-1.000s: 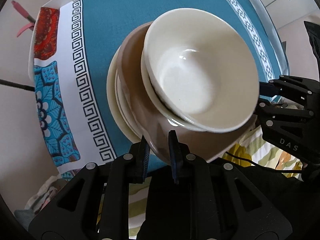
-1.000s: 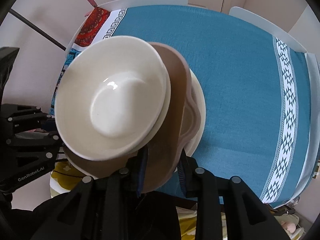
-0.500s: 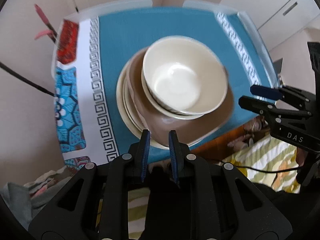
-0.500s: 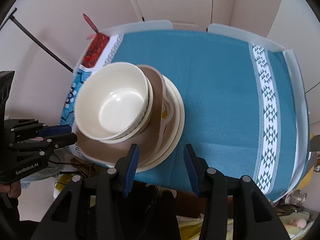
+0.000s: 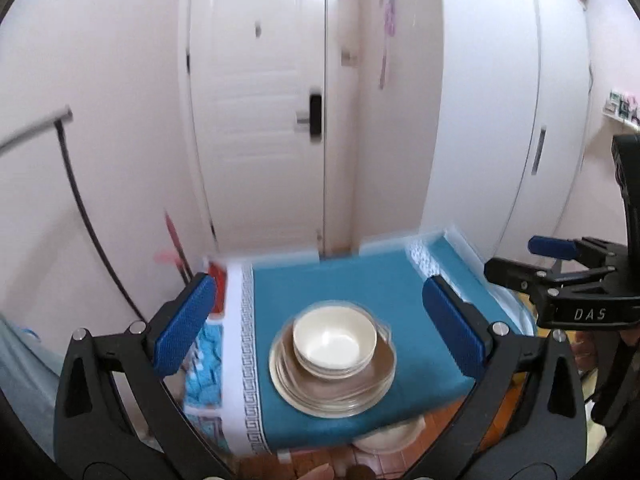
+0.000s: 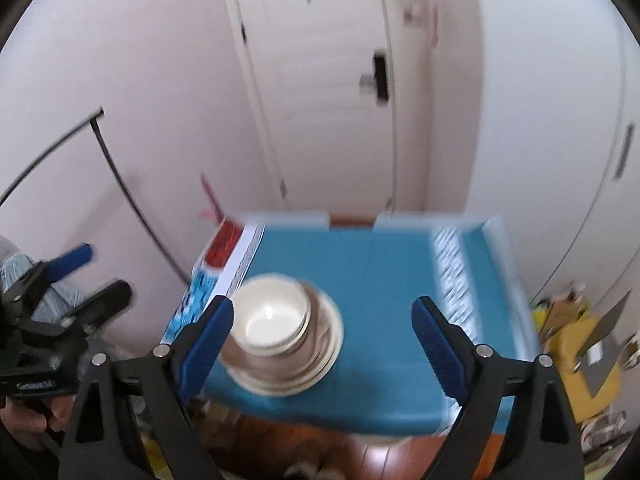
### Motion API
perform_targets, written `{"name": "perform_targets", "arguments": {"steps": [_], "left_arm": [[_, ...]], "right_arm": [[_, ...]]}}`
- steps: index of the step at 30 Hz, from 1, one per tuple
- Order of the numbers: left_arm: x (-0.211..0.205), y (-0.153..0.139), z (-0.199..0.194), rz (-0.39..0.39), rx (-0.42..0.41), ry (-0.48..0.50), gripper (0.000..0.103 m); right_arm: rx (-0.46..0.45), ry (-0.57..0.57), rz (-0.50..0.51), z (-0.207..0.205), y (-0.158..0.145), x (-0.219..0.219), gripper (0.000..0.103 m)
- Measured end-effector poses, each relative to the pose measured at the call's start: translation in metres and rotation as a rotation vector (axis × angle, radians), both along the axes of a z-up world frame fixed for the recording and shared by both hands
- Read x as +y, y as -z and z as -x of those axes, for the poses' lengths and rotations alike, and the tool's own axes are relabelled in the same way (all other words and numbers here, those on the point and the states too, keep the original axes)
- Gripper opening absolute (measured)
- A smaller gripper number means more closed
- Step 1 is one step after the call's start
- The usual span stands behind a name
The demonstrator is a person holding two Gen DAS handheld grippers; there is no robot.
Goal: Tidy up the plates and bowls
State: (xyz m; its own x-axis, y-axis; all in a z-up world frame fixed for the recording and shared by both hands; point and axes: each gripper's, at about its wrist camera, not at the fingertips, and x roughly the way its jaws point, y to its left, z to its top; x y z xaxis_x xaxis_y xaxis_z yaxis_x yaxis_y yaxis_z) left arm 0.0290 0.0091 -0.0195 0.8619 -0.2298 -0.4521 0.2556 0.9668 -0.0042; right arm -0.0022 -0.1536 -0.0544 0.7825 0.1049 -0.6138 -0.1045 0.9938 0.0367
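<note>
Both claws, left [image 5: 320,328] and right [image 6: 323,338], have just opened wide and lifted away empty; stack [image 5: 334,360] rests on tabletop [image 5: 360,280], apparently organized.

Motion blur smears the stack [image 6: 280,340] in the right wrist view; its layers cannot be counted. The tablecloth [image 6: 380,280] pattern is unreadable there. The hand [image 6: 24,420] on the left gripper [image 6: 76,280] is cut off by the frame edge.
</note>
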Motion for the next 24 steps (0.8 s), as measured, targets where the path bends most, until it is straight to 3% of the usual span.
{"name": "perform_targets", "arguments": {"steps": [8, 24], "left_arm": [[0.011, -0.037, 0.044, 0.031, -0.1, -0.096, 0.103], [0.023, -0.041, 0.076, 0.022, -0.149, -0.124, 0.103]], "right_arm": [[-0.217, 0.112, 0.091, 0.056, -0.039, 0.005, 0.089], [-0.316, 0.167, 0.113, 0.098, -0.054, 0.015, 0.089]]}}
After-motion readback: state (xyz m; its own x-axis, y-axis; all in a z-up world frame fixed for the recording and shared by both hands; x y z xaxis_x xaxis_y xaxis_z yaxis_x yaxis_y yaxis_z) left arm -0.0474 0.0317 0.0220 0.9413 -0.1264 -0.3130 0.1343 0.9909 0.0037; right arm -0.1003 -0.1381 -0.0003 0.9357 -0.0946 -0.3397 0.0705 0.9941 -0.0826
